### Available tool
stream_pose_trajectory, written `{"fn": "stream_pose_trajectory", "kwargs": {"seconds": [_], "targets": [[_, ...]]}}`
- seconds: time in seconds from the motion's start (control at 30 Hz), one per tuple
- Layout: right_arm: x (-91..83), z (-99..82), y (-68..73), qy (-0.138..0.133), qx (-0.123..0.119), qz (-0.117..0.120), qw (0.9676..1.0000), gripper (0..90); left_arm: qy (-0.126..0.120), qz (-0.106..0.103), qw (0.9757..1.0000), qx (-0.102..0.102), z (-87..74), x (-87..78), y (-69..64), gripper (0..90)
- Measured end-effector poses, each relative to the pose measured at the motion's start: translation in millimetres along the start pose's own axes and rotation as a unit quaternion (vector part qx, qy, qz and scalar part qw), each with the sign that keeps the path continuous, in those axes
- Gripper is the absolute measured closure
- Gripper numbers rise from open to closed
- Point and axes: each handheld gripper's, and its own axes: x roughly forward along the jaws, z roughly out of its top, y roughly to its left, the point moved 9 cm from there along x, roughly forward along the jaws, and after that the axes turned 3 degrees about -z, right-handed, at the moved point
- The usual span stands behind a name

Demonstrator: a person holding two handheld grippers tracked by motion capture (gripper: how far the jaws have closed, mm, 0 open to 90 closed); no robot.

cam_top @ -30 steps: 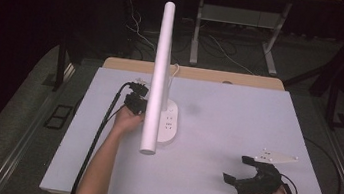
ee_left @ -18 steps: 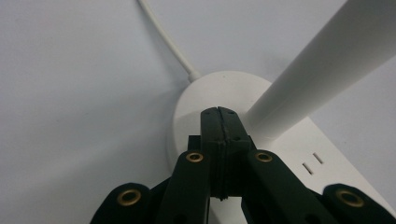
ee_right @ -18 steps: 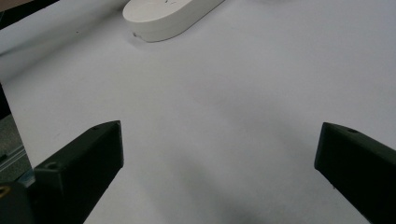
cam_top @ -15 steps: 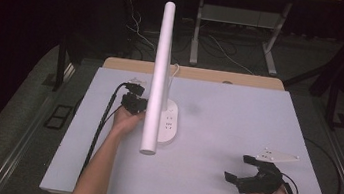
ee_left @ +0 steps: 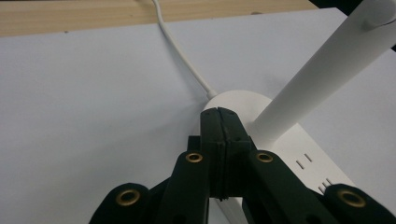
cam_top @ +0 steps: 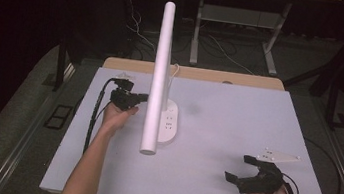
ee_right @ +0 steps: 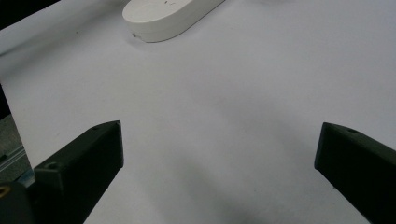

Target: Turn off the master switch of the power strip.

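- White desk lamp (cam_top: pixel 162 121) stands on the table (cam_top: pixel 235 135), left of centre and nearer the far edge than the near one.
- Its oval base (ee_left: pixel 289 154) lies flat on the pale table top; small slots are visible on its upper face.
- Its white tube (cam_top: pixel 160 75) rises from the base and leans toward the near edge, with the free end hanging over the table.
- A white cord (ee_left: pixel 180 51) leaves the far end of the base and runs over the far edge, where a wooden strip (ee_left: pixel 93 16) shows.
- I see my left gripper (cam_top: pixel 127 98) just beside the lamp, on the side toward the left edge. Its jaws are pressed together with nothing between them; in the left gripper view the tips (ee_left: pixel 222 126) lie in front of the base, and I cannot tell whether they touch it.
- I see my right gripper (cam_top: pixel 246 170) near the near right corner, well apart from the lamp. Its jaws are spread wide over bare table top.
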Motion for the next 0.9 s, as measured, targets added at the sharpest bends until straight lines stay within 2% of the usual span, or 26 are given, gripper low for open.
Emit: {"fn": "stream_pose_trajectory", "kwargs": {"seconds": [0.17, 0.23, 0.33, 0.37, 0.4, 0.43, 0.47, 0.5, 0.53, 0.6, 0.63, 0.67, 0.73, 0.77, 0.87, 0.9], "targets": [[-0.2, 0.2, 0.6, -0.001, 0.002, 0.0, 1.0, 0.5, -0.01, 0.001, 1.0, 0.0, -0.9, -15.2, -0.4, 89.3], [-0.3, 0.1, 1.1, 0.0, 0.002, 0.001, 1.0, 0.5, -0.013, -0.006, 0.9999, -0.002, -1.8, -20.4, -2.7, 89.0], [-0.3, 0.1, 1.2, 0.0, 0.001, 0.0, 1.0, 0.5, -0.016, -0.01, 0.9998, 0.004, -3.7, -27.9, -7.1, 85.3], [-0.3, 0.1, 1.1, 0.0, 0.001, 0.0, 1.0, 0.5, -0.02, -0.01, 0.9997, 0.004, -3.8, -30.3, -8.5, 84.2], [-0.4, 0.1, 0.9, 0.0, 0.001, 0.0, 1.0, 0.5, -0.023, -0.01, 0.9997, 0.003, -3.9, -32.3, -9.6, 79.4], [-0.4, 0.1, 0.9, 0.0, 0.001, 0.0, 1.0, 0.5, -0.026, -0.013, 0.9996, 0.0, -4.0, -35.0, -11.1, 79.4], [-0.5, 0.2, 0.8, -0.001, 0.0, 0.001, 1.0, 0.5, -0.025, -0.014, 0.9996, 0.0, -5.1, -38.3, -11.8, 74.2], [-0.5, 0.2, 0.8, -0.001, 0.0, 0.001, 1.0, 0.5, -0.026, -0.015, 0.9995, -0.002, -5.9, -40.9, -12.6, 74.2], [-0.7, 0.3, 0.8, -0.002, -0.001, 0.001, 1.0, 0.5, -0.025, -0.017, 0.9995, 0.0, -7.5, -44.5, -12.9, 66.4], [-0.7, 0.4, 1.0, -0.002, 0.0, 0.002, 1.0, 0.5, -0.028, -0.018, 0.9994, -0.002, -10.2, -51.0, -14.1, 58.7], [-0.7, 0.4, 1.0, -0.002, 0.0, 0.002, 1.0, 0.5, -0.028, -0.018, 0.9994, -0.002, -11.6, -53.6, -14.3, 58.7], [-1.0, 0.5, 1.1, -0.002, 0.0, 0.002, 1.0, 0.5, -0.033, -0.018, 0.9993, -0.003, -13.3, -57.5, -14.6, 47.8], [-1.1, 0.7, 0.8, -0.003, 0.0, 0.002, 1.0, 0.5, -0.04, -0.026, 0.9988, -0.004, -17.0, -63.5, -16.8, 38.6], [-1.1, 0.7, 0.8, -0.003, 0.0, 0.002, 1.0, 0.5, -0.043, -0.029, 0.9987, -0.003, -18.5, -65.7, -17.8, 38.6], [-1.5, 0.8, 0.7, -0.003, 0.001, 0.001, 1.0, 0.5, -0.045, -0.027, 0.9986, 0.01, -25.4, -73.6, -20.5, 27.3], [-1.6, 0.8, 0.7, -0.003, 0.002, 0.001, 1.0, 0.5, -0.049, -0.027, 0.9984, 0.008, -27.1, -75.8, -21.7, 25.1]]}}
